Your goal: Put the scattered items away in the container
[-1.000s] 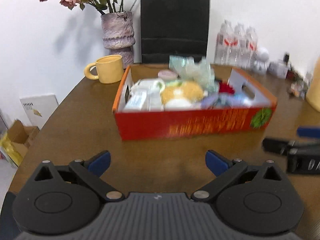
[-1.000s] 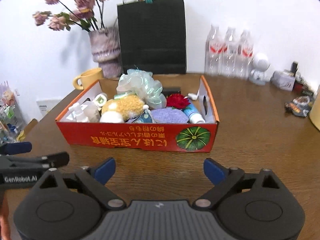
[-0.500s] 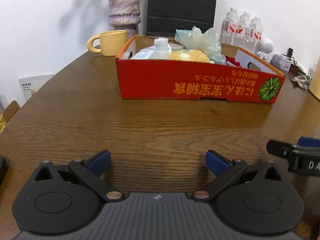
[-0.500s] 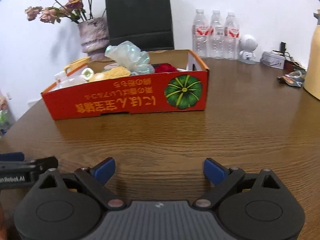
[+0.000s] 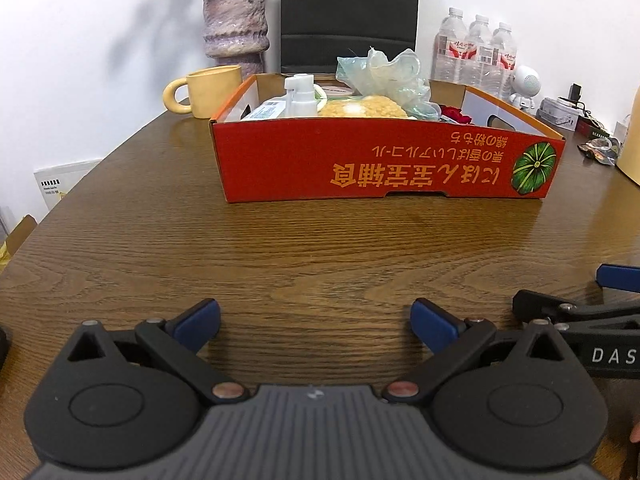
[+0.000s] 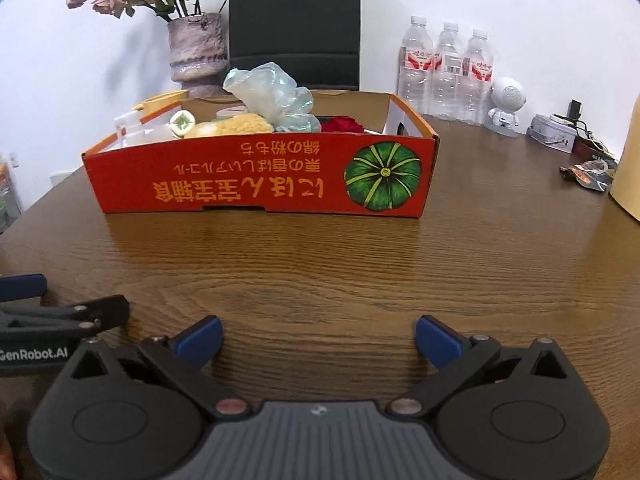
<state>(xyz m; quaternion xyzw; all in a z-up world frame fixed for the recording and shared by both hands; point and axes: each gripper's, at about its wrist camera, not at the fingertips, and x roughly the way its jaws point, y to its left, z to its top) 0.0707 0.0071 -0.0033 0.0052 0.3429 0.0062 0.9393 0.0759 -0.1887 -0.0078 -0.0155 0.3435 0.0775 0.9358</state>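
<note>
Left wrist view is showing the left gripper [image 5: 315,320] sitting low over the wooden table [image 5: 280,248], fingers spread wide and holding nothing. The right gripper [image 6: 318,334] is likewise gaping and empty. The red box [image 5: 380,164] is standing well ahead, already holding a spray bottle [image 5: 298,96], yellow sponge [image 5: 364,107] and crumpled plastic [image 5: 394,76]. Tidying is looking finished; any next move calls for finding a stray item. Only the right view is catching the green tile [image 6: 182,121].
</note>
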